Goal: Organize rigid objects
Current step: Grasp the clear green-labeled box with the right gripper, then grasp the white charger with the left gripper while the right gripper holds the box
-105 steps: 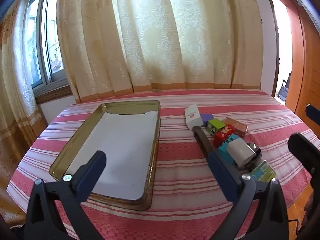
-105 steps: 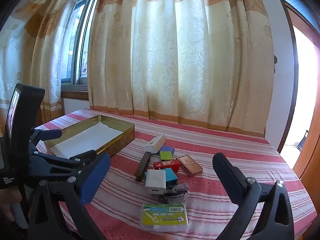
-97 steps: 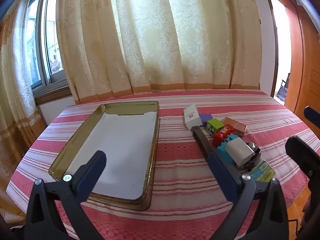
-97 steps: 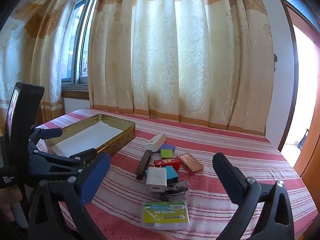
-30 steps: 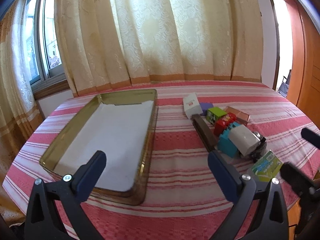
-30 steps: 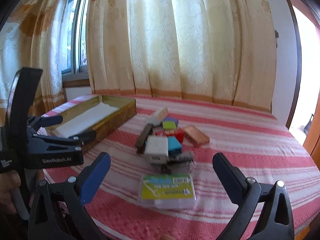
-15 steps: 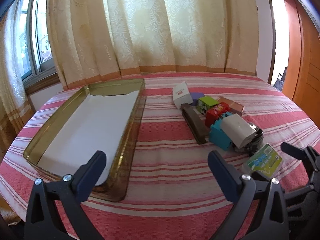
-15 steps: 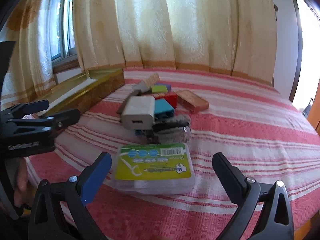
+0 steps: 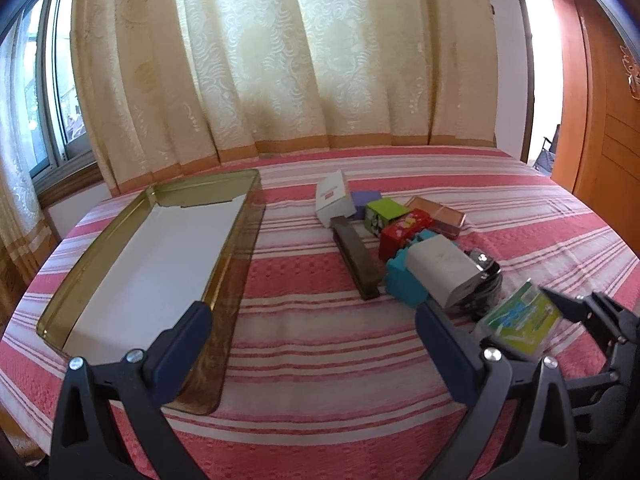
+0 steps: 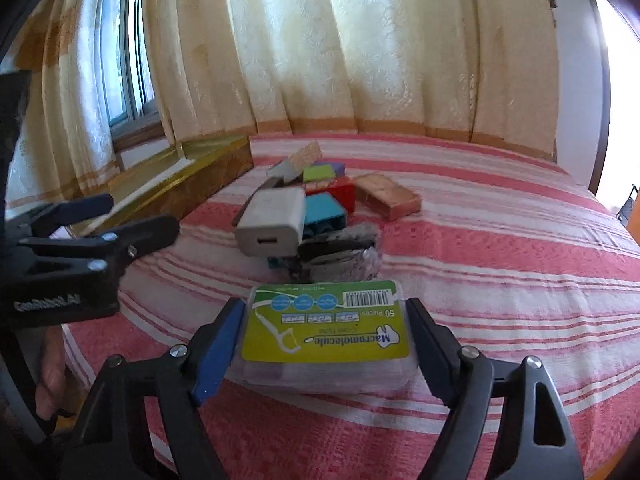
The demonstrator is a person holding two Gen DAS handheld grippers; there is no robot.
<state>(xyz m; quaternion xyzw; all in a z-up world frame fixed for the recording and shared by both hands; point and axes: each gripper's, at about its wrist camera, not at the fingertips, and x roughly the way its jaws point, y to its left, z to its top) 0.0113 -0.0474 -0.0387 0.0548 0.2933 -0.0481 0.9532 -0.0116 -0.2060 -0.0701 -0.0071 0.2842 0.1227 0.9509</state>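
The right tongs have just been closing, and the floss pick box sits between their 2 blue pads. The pads are right at the box's 2 short sides, but I cannot tell if they press on it yet. The box is clear plastic with a green and yellow label, and it lies flat at the near edge of the bench, which has a red and white striped cloth.

The left tongs are wide apart with nothing between them. They hang over the near part of the bench, between the tray and the pile.

Just past the box is a pile of small things: a white charger on top of a teal block, a red box, a green block, a copper box and a long brown bar. A white box is at the far end.

On the left is a gold tray with white paper inside. Cream curtains hang behind.
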